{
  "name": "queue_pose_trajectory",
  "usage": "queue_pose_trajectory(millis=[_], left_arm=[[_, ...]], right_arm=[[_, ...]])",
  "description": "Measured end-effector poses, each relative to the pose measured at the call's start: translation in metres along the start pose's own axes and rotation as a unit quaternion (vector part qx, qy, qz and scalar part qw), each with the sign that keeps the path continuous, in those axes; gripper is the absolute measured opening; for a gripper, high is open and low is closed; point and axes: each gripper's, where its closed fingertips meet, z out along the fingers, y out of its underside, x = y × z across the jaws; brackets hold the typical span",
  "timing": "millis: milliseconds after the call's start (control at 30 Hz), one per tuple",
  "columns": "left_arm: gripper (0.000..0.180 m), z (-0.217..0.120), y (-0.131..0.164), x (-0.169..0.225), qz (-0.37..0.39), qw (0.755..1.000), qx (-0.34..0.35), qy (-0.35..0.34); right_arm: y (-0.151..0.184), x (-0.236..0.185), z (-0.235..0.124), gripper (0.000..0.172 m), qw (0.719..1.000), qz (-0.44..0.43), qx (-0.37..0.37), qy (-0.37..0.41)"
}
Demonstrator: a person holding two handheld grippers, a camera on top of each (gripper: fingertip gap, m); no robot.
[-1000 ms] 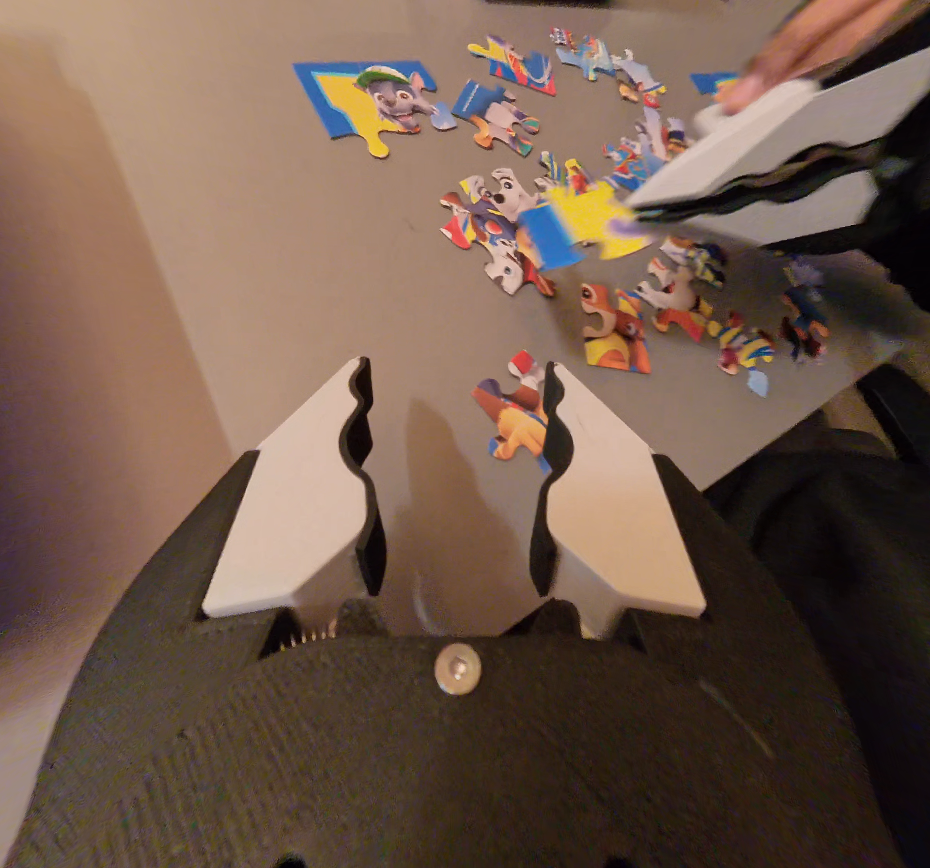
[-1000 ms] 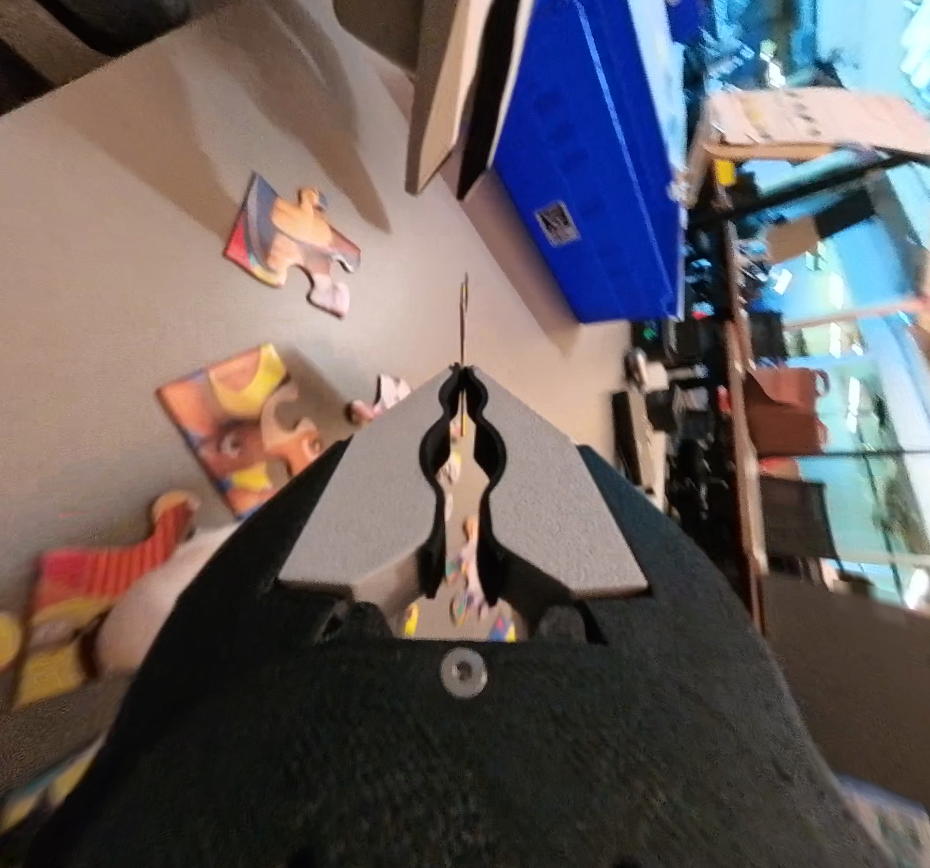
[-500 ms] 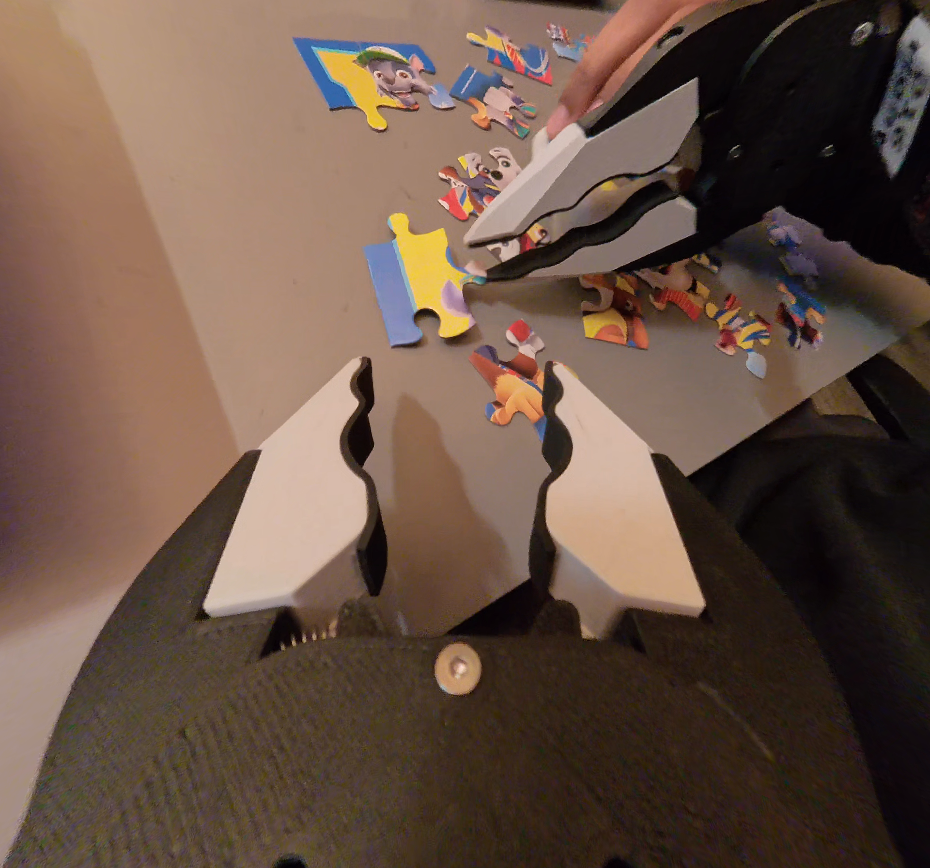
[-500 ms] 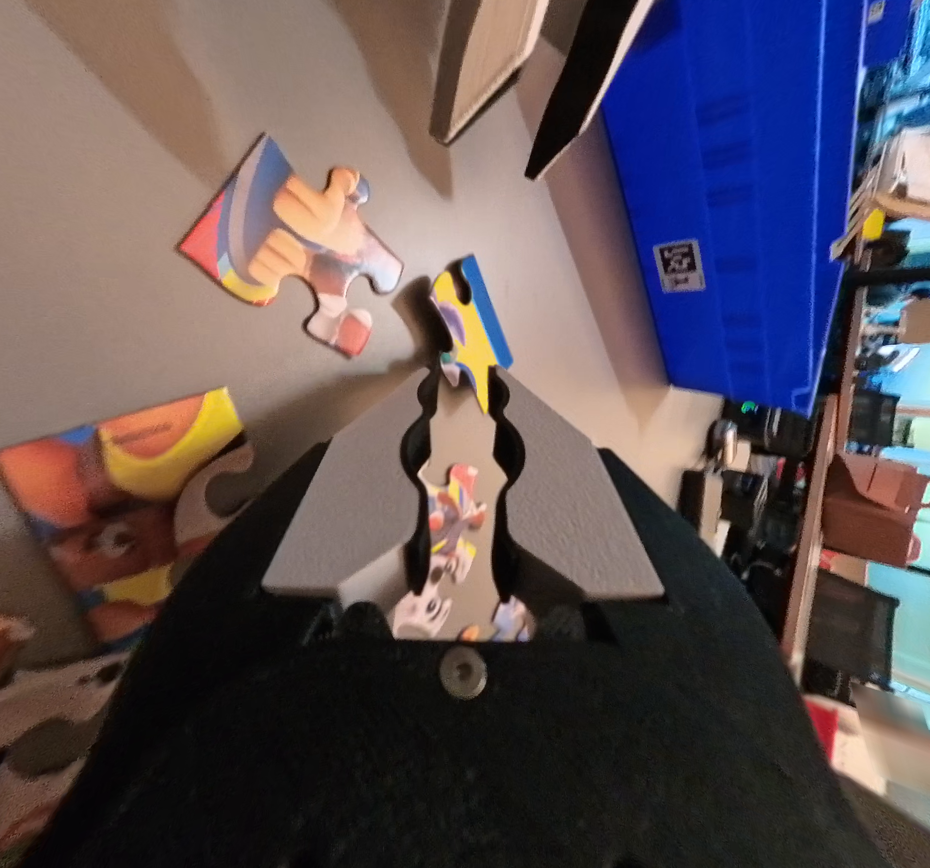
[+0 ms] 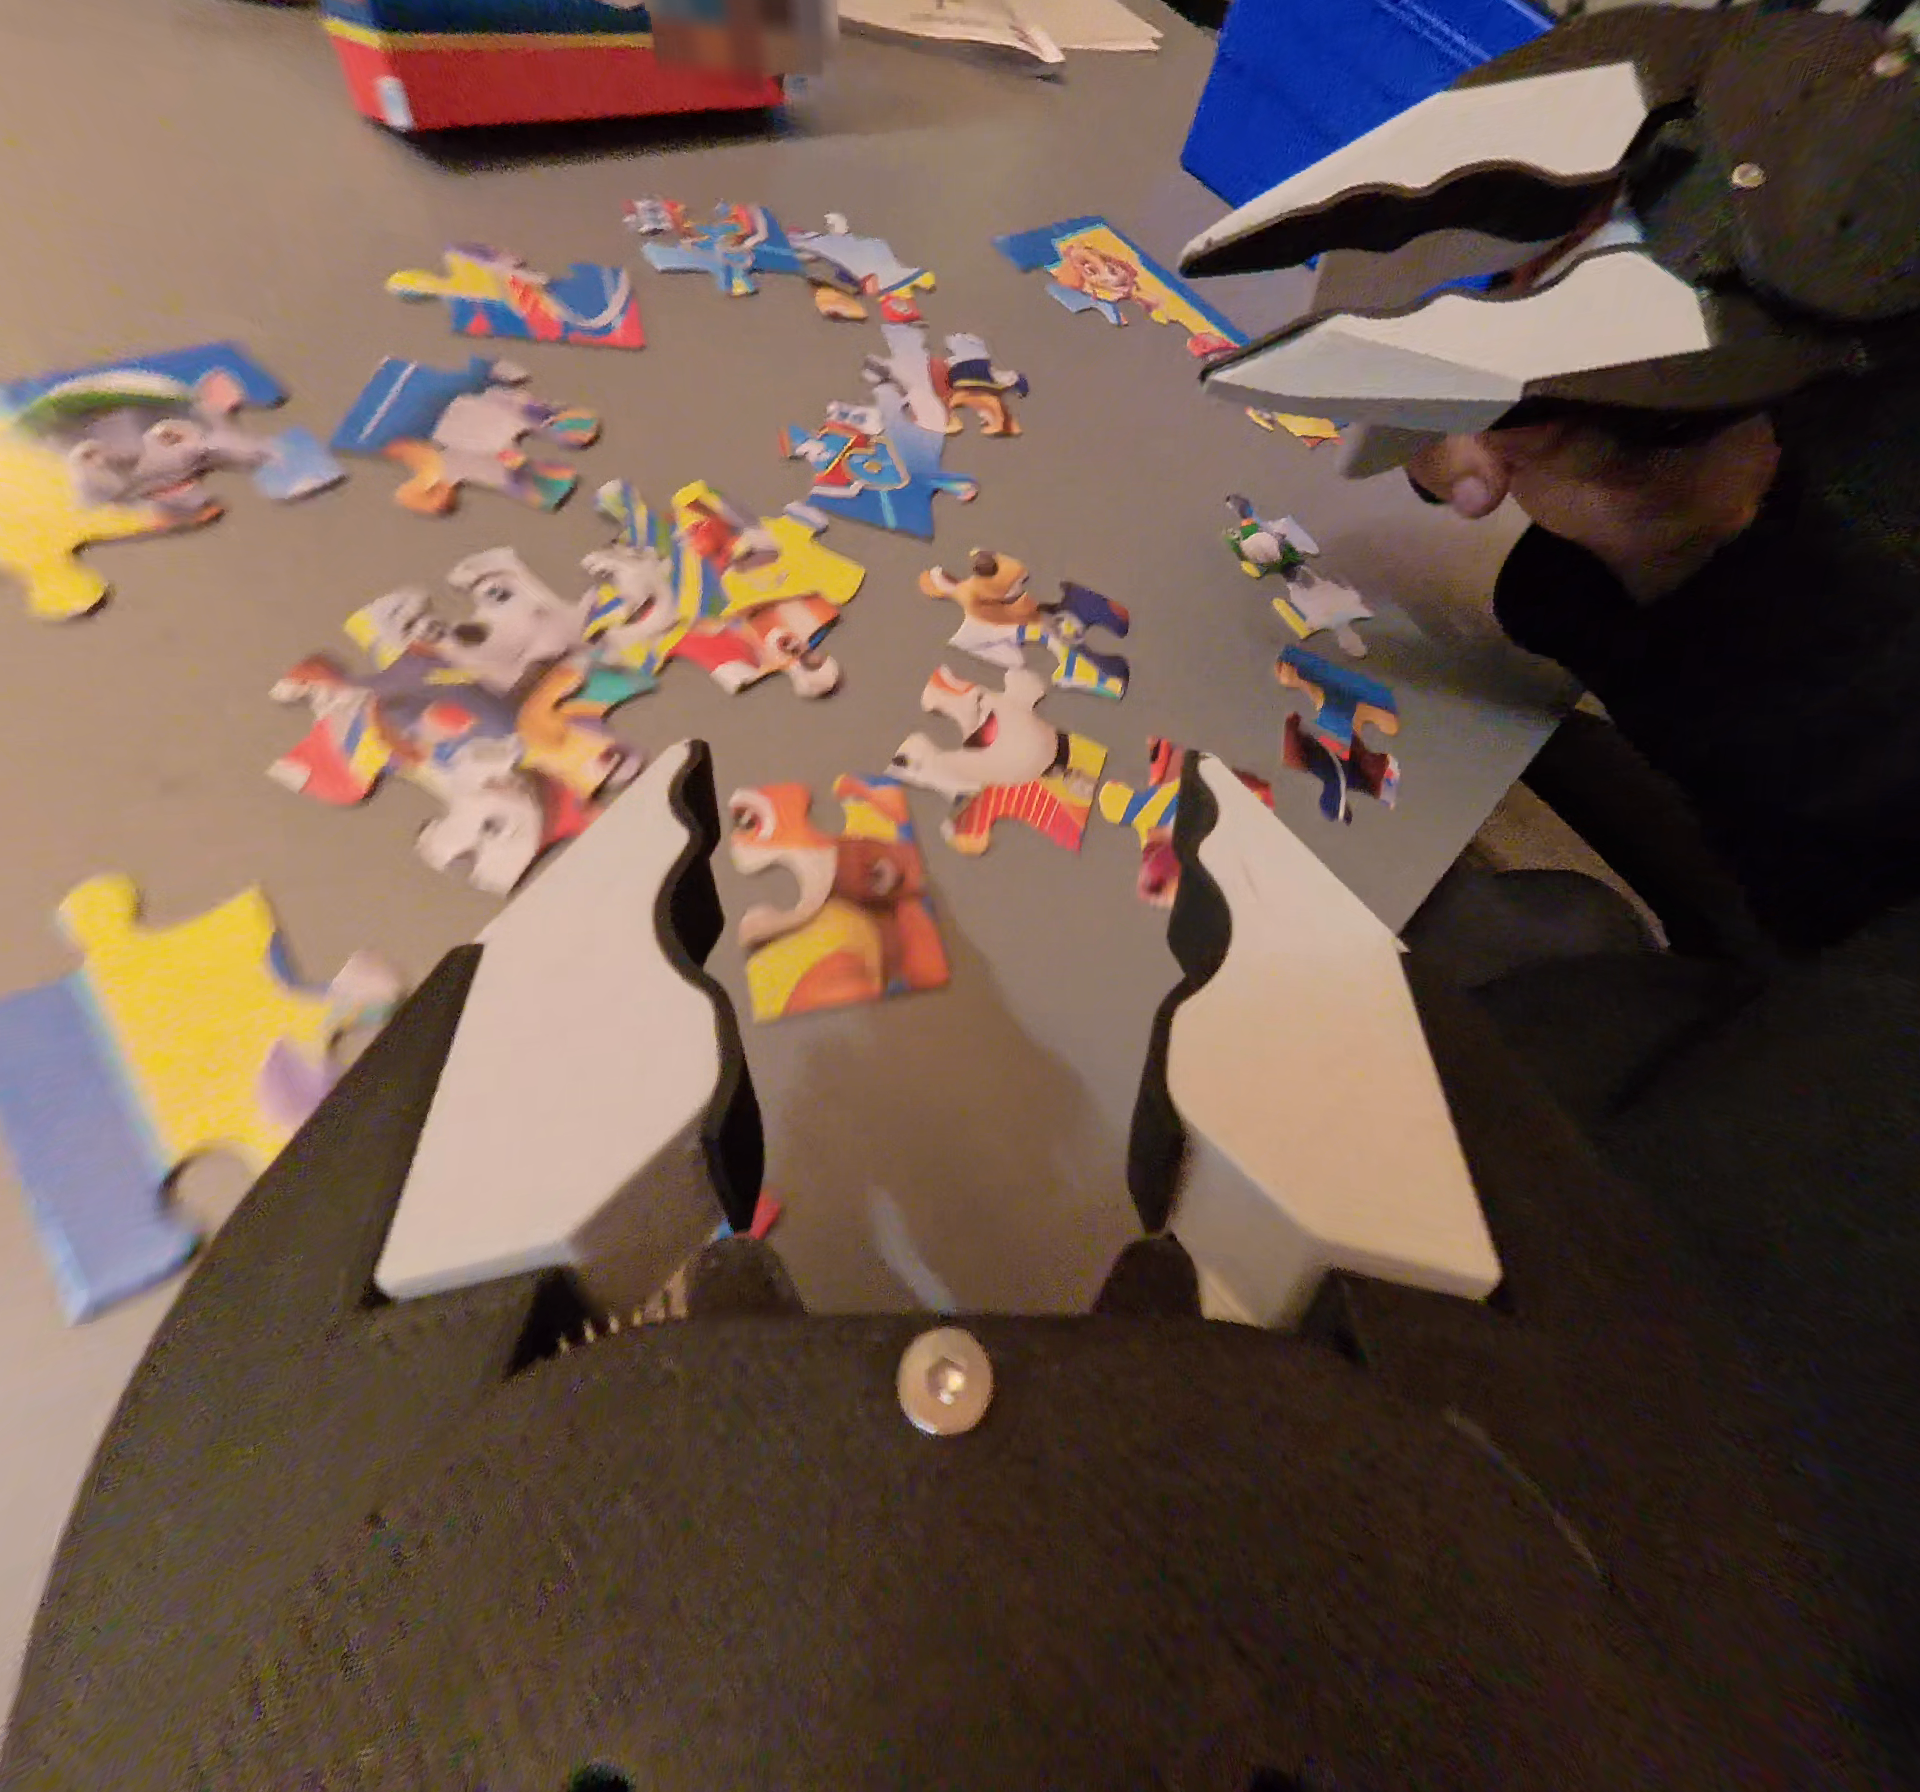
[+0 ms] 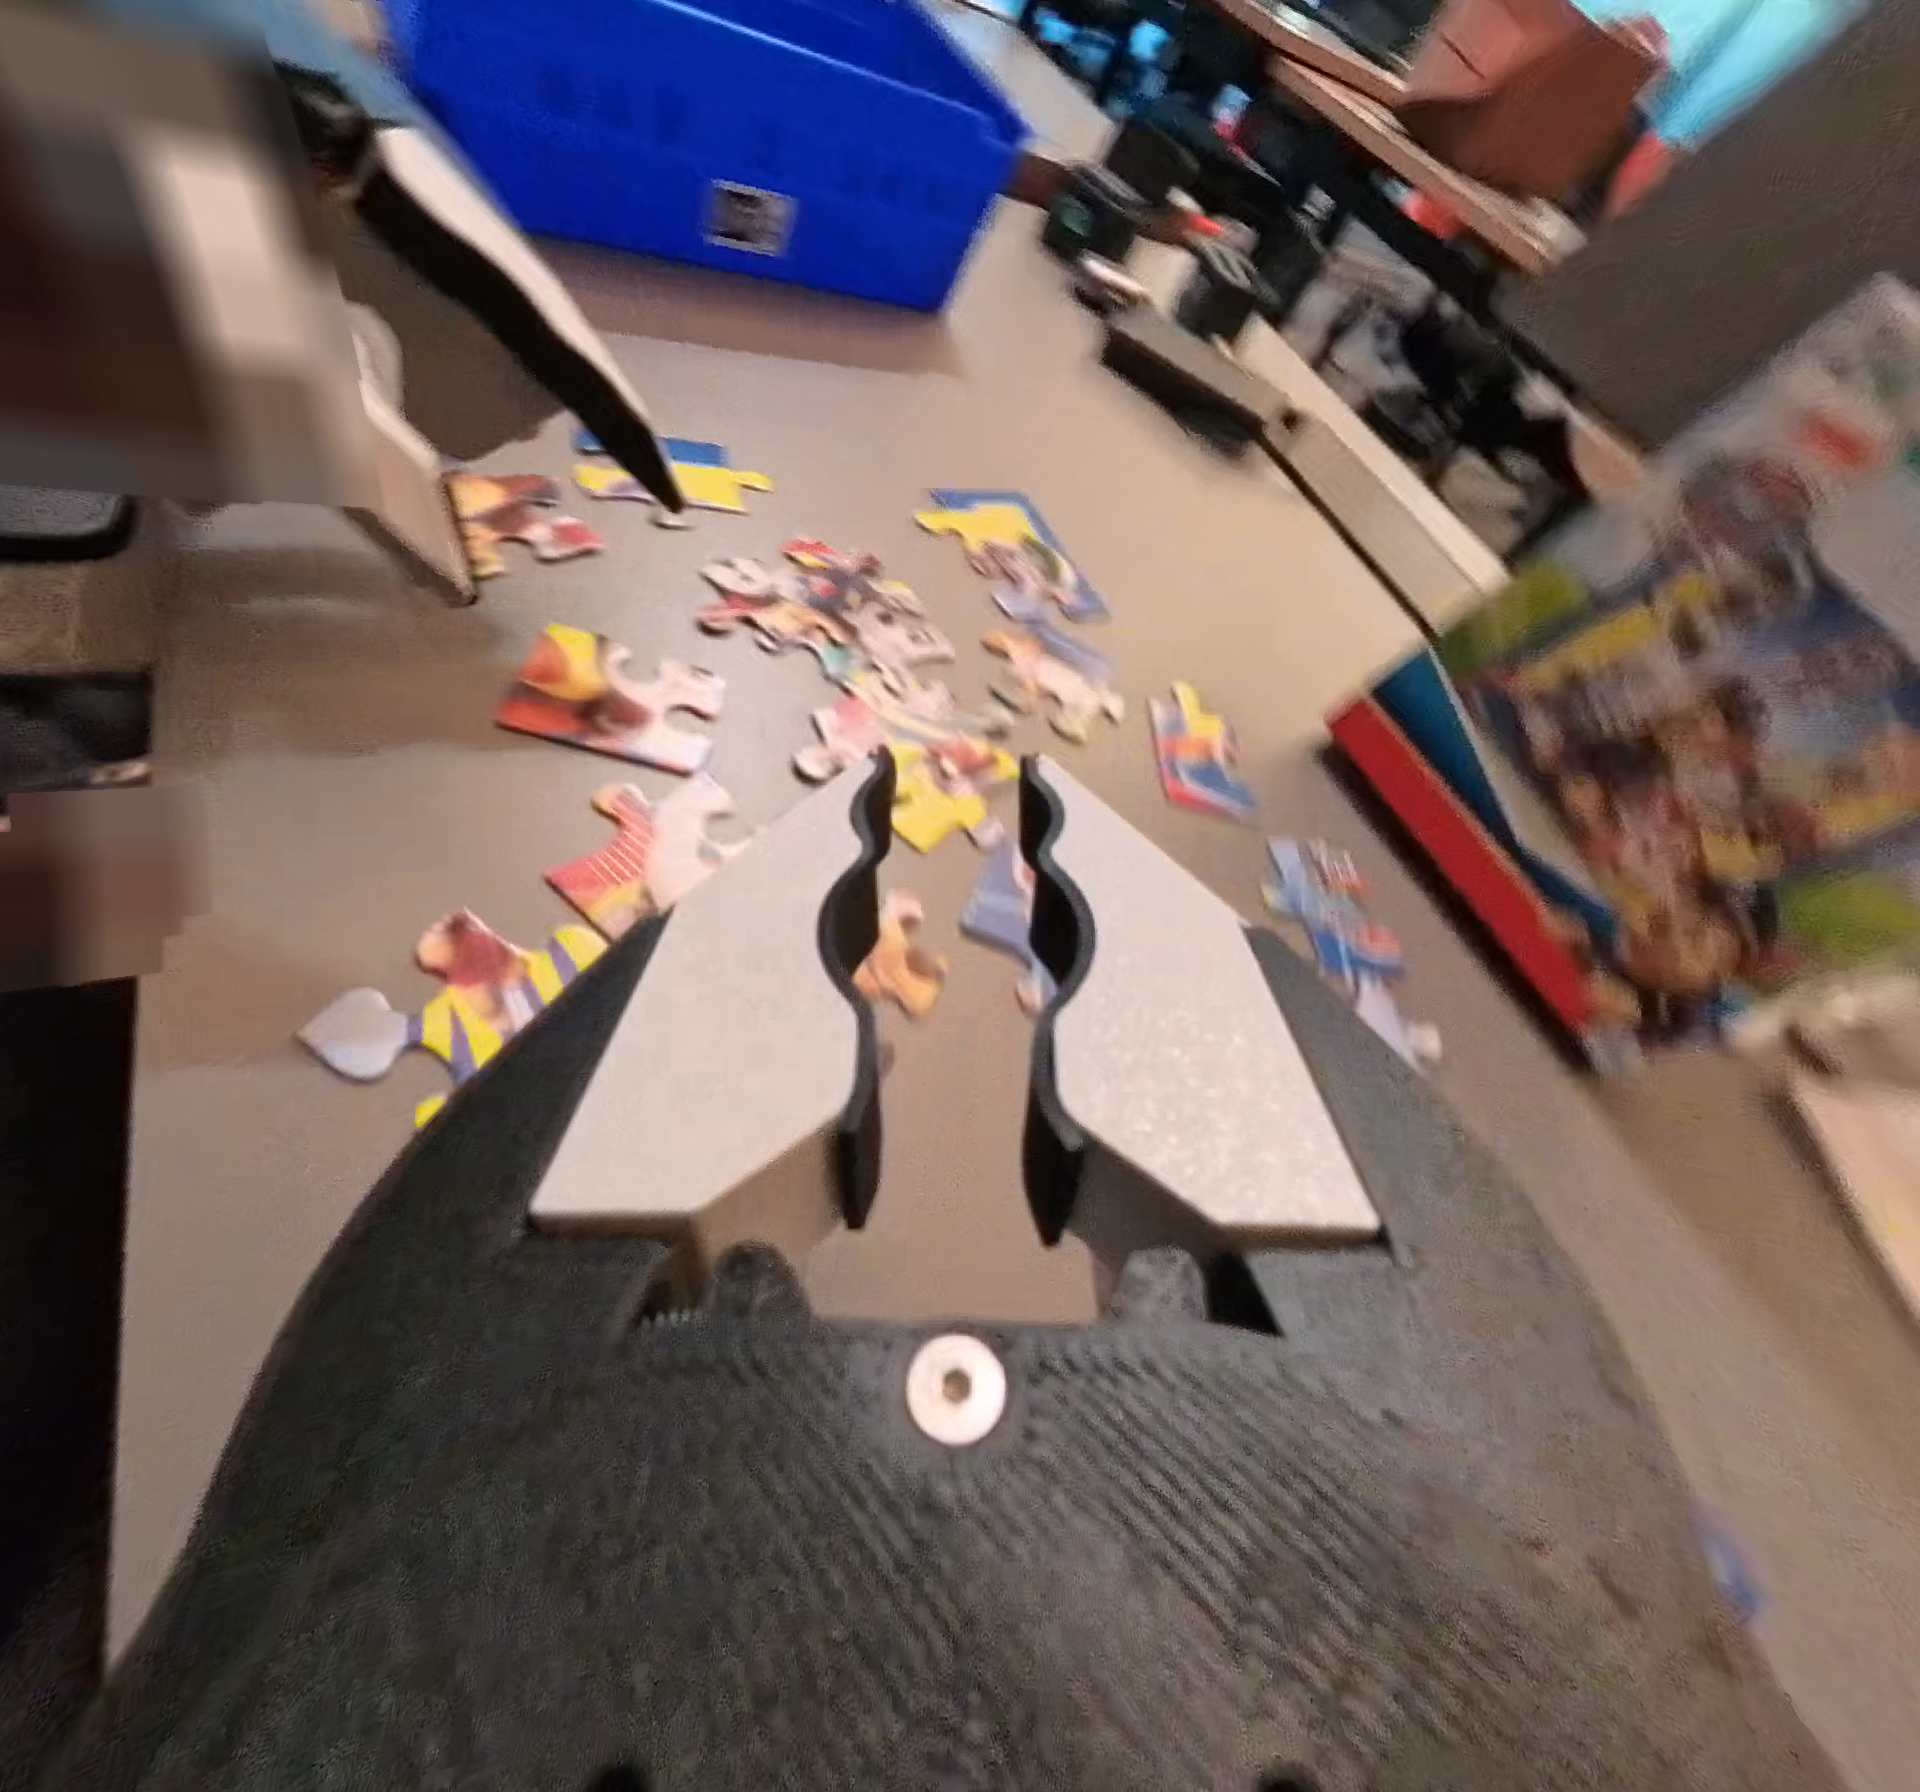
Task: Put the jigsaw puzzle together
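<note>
Two grippers hover over scattered cardboard jigsaw pieces [image 5: 717,589] on the grey table [image 5: 260,184]. Left gripper [image 5: 945,776], jaws spread wide and bare, hangs above an orange-and-yellow piece [image 5: 831,895]. Right gripper [image 6: 956,776], fingers slightly parted, pinches nothing.

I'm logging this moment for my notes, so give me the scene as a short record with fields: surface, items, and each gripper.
surface: grey table
items: loose puzzle pieces, face up; red and blue puzzle box; blue bin
left gripper: open wide, empty, above an orange dog piece
right gripper: slightly open, nothing held, raised over the pieces
</note>
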Motion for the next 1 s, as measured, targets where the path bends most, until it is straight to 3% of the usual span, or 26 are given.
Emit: queue_pose_trajectory(millis=[167,333,500,667,1000], left_arm=[[0.089,0.054,-0.031,0.038,0.035,0.998,0.011,0.057],[0.088,0.095,-0.048,0.045,0.065,0.996,0.027,0.055],[0.074,0.091,-0.057,0.054,0.057,0.990,0.108,0.075],[0.079,0.079,-0.058,0.054,0.051,0.984,0.150,0.087],[0.077,0.075,-0.057,0.055,0.022,0.981,0.154,0.112]], right_arm=[[0.025,0.033,-0.035,0.024,0.982,0.173,0.069,0.031],[0.033,0.045,-0.064,0.021,0.964,0.215,0.148,0.046],[0.036,0.054,-0.080,0.021,0.963,0.202,0.161,0.079],[0.038,0.053,-0.072,0.023,0.967,0.191,0.146,0.089],[0.042,0.051,-0.064,0.023,0.972,0.181,0.118,0.090]])
